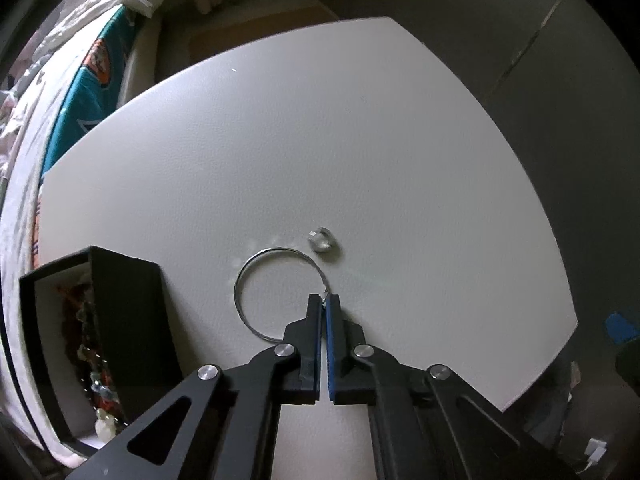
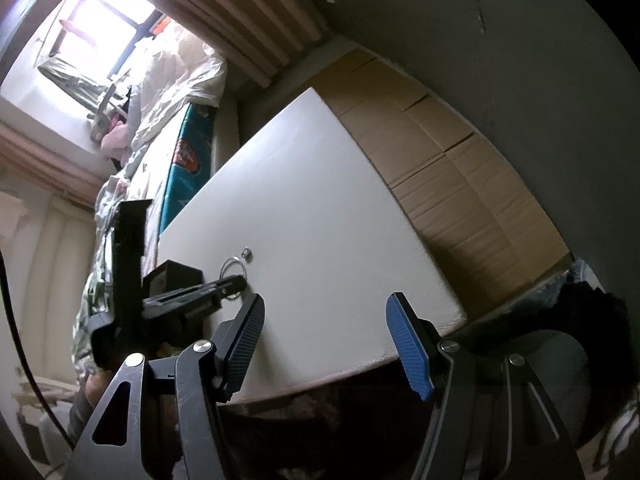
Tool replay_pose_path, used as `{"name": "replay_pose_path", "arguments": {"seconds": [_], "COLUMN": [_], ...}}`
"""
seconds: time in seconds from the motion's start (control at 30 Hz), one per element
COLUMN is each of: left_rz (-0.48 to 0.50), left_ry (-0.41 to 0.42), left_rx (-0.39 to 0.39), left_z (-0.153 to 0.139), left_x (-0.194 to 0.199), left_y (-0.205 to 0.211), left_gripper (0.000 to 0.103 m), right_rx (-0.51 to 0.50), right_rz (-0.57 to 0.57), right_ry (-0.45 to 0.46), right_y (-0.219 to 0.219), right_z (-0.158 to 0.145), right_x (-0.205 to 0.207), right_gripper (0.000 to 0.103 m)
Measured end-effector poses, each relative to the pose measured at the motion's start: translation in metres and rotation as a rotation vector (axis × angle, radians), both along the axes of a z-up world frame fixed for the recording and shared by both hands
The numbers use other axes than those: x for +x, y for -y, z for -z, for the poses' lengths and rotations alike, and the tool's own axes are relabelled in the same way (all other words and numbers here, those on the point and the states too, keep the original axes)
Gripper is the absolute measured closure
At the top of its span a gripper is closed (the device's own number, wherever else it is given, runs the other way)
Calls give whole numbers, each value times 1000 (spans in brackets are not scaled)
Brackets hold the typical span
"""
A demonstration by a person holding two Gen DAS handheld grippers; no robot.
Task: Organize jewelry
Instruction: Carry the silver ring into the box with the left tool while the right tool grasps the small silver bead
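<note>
A thin silver bangle (image 1: 280, 250) lies on the white table (image 1: 360, 140). My left gripper (image 1: 324, 298) points down at it and is shut on the bangle's wire at its near right side. Just beyond the hoop lies a small silver ring (image 1: 322, 241). To the left stands an open black jewelry box (image 1: 120, 300) with beaded pieces (image 1: 94, 360) inside. In the right wrist view, my right gripper (image 2: 325, 300) hangs open and holds nothing over the table's near edge, to the right of the left gripper (image 2: 236, 282), the bangle (image 2: 224, 268) and the ring (image 2: 247, 254).
A bed with pale covers and a teal printed cloth (image 1: 88, 92) runs along the table's left side. Flattened cardboard (image 2: 460, 184) covers the floor to the right of the table. A window (image 2: 100, 20) is at the far left.
</note>
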State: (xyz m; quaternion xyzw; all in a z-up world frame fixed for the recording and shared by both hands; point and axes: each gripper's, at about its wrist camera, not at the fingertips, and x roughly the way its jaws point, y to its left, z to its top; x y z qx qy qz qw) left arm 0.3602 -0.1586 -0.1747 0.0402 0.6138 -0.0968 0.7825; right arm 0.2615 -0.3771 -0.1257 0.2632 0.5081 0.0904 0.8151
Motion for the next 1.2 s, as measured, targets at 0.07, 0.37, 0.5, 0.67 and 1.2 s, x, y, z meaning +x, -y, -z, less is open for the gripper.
{"name": "replay_pose_path", "arguments": {"seconds": [0.07, 0.37, 0.5, 0.67, 1.2], "left_rz": [-7, -48, -75, -110, -238], "left_ry": [3, 94, 118, 134, 110], "left_rx": [-44, -134, -165, -192, -256], "left_z": [-6, -65, -82, -95, -85], "left_x": [0, -7, -6, -8, -26], "left_y": [-7, -40, -59, -88, -158], "left_gripper": [102, 103, 102, 103, 102], "right_rx": [4, 10, 20, -3, -288], "right_rz": [-2, -75, -125, -167, -332], "right_ry": [-6, 4, 3, 3, -97], "right_y": [-2, -37, -58, -82, -151], "right_z": [2, 0, -2, -4, 21], "right_x": [2, 29, 44, 63, 118], "right_gripper": [39, 39, 39, 41, 69]}}
